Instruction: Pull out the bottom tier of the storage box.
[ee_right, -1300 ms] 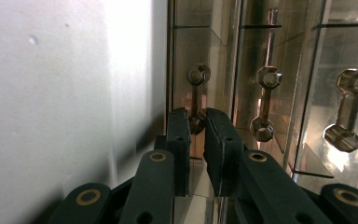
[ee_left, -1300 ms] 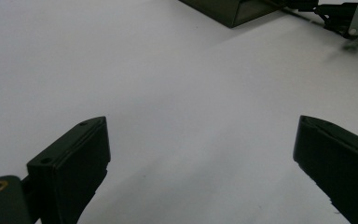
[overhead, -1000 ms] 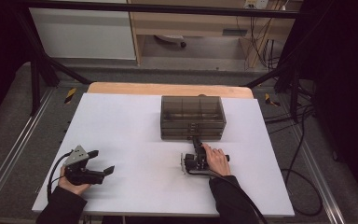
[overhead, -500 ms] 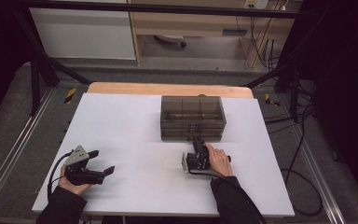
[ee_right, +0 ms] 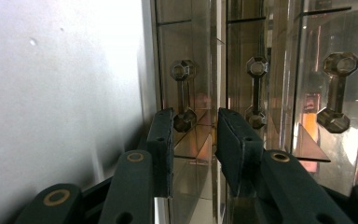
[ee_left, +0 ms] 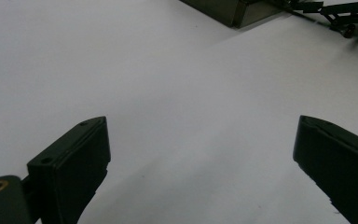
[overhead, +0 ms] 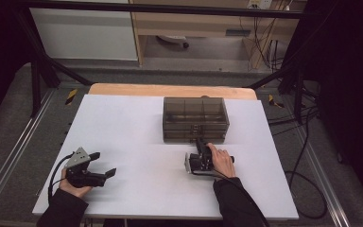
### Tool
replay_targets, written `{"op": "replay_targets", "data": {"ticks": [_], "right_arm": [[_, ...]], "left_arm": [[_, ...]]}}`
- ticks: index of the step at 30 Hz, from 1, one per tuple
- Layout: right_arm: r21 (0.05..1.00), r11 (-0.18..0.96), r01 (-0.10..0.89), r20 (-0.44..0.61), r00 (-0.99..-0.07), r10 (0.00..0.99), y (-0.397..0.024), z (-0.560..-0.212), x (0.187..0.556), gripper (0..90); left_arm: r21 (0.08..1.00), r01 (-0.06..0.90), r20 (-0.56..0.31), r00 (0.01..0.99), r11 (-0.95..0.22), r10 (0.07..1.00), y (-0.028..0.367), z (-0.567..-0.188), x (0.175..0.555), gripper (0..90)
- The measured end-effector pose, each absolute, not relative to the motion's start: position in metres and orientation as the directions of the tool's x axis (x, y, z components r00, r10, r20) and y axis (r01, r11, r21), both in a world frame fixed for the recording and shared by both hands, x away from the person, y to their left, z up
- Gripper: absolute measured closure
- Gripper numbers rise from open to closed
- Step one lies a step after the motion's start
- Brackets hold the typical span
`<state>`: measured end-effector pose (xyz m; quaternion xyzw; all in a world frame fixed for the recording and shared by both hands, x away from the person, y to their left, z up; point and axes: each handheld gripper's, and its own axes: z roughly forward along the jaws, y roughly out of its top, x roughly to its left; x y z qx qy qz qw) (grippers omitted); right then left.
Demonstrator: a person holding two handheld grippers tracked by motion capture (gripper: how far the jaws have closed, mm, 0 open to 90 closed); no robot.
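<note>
Closest in, near the front-left corner of the tabletop (overhead: 132, 123): left tongs (overhead: 103, 164), released and spread wide, nothing between them, hovering over bare white surface. Further in, right of the middle: right tongs (overhead: 199, 141), turned on their side in the person's right hand (overhead: 222, 161) and aimed at the front of the drawer box (overhead: 194, 111). Seen in the right gripper view, tongs (ee_right: 193, 123) parted only narrowly, having just closed a little, tips level with the lower knob of the drawer handle (ee_right: 184, 95) nearest the tabletop surface; knob tucked just beside one jaw, a clear gap on the other side, so not yet clenched on anything. Beyond the tips, two more handles of the same kind on the other drawer fronts. Farthest back, the box itself, standing in the middle of the tabletop towards the far edge, front facing the person, drawers all apparently pushed in. Smoky clear plastic, so probably stiff, light, smooth and slippery, easy to scratch or crack under a hard squeeze, and likely to slide on the tabletop when a drawer is tugged. Best taken by the slim waist of the handle between its two faceted knobs, pinched gently and pulled straight back; worth steadying the box with the left tongs if it creeps forward.
</note>
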<state>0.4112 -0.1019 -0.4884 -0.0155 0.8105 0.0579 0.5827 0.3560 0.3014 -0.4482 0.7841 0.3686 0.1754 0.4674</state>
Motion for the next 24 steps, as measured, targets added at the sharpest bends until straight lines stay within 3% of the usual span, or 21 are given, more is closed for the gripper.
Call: {"op": "replay_targets", "data": {"ticks": [24], "right_arm": [[0.062, 0.992, -0.110, -0.942, -0.336, 0.022, -0.1027, -0.4862, 0.4053, 68.5]], "left_arm": [[0.862, 0.414, -0.069, 0.667, -0.292, 0.742, 0.3014, -0.4483, 0.3560, 4.0]]}}
